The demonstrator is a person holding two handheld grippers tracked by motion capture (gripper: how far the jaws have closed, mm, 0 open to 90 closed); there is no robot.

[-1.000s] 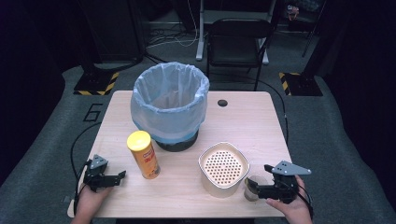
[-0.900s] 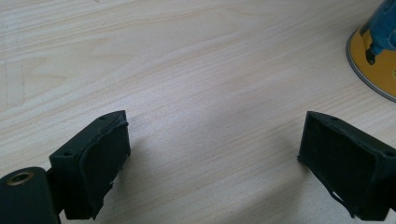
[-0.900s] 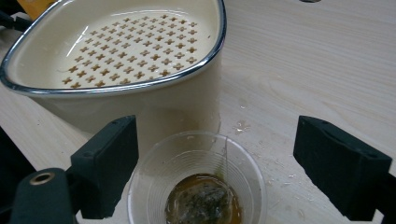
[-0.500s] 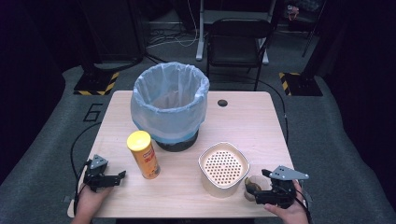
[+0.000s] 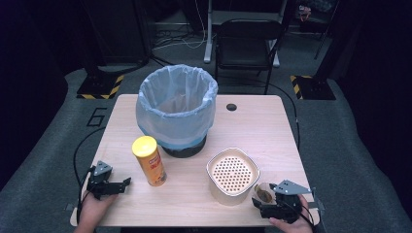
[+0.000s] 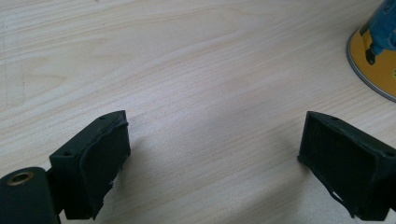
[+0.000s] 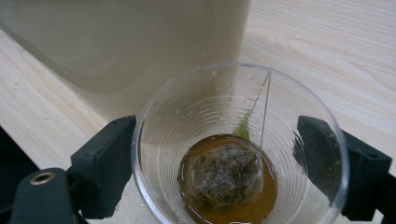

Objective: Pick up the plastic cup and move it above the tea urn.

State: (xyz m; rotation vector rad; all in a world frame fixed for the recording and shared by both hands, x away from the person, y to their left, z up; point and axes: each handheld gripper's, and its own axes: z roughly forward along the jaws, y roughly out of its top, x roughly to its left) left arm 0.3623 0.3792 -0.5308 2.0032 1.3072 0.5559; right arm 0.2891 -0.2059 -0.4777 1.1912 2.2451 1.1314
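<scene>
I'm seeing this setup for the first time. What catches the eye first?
The bin lined with a pale blue bag stands at the table's middle. A yellow can stands upright left of it. At the near right, a clear cup holding a wet tea bag sits between the right gripper's jaws.

A light wooden table [image 5: 272, 131] stands on grey carpet [image 5: 350, 160]. Beyond its far edge, a black chair [image 5: 248, 43], yellow-black striped floor blocks [image 5: 102, 87] and cables lie in dim surroundings.
</scene>
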